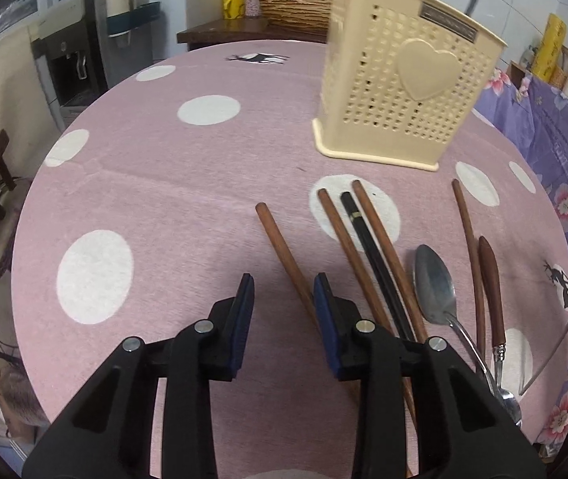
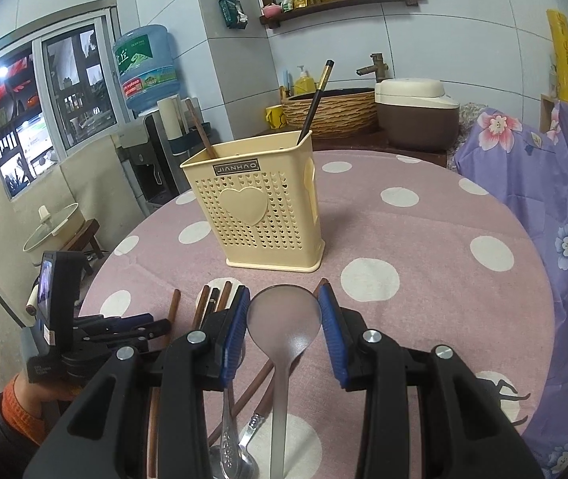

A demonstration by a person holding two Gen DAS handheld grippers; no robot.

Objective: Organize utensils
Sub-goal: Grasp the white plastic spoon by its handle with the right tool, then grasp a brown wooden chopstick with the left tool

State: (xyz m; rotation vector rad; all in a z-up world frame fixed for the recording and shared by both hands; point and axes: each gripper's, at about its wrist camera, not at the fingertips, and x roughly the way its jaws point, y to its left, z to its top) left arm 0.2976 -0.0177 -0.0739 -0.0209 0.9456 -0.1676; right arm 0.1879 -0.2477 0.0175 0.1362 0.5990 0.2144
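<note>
Right hand-held gripper (image 2: 284, 311) of mine is clamped on the translucent ladle (image 2: 284, 319), bowl pinched between the pads and lifted toward the cream holder (image 2: 260, 211), where just a black chopstick (image 2: 316, 99) and a brown one (image 2: 200, 127) already stand. My left hand-held gripper (image 1: 284, 311) has its jaws partly apart over the leftmost brown chopstick (image 1: 280, 247) — gripped or not, I can't tell — so most remains: chopsticks, metal spoon (image 1: 435, 287) and wooden-handled piece (image 1: 491, 287) lie on the surface (image 1: 164, 183).
</note>
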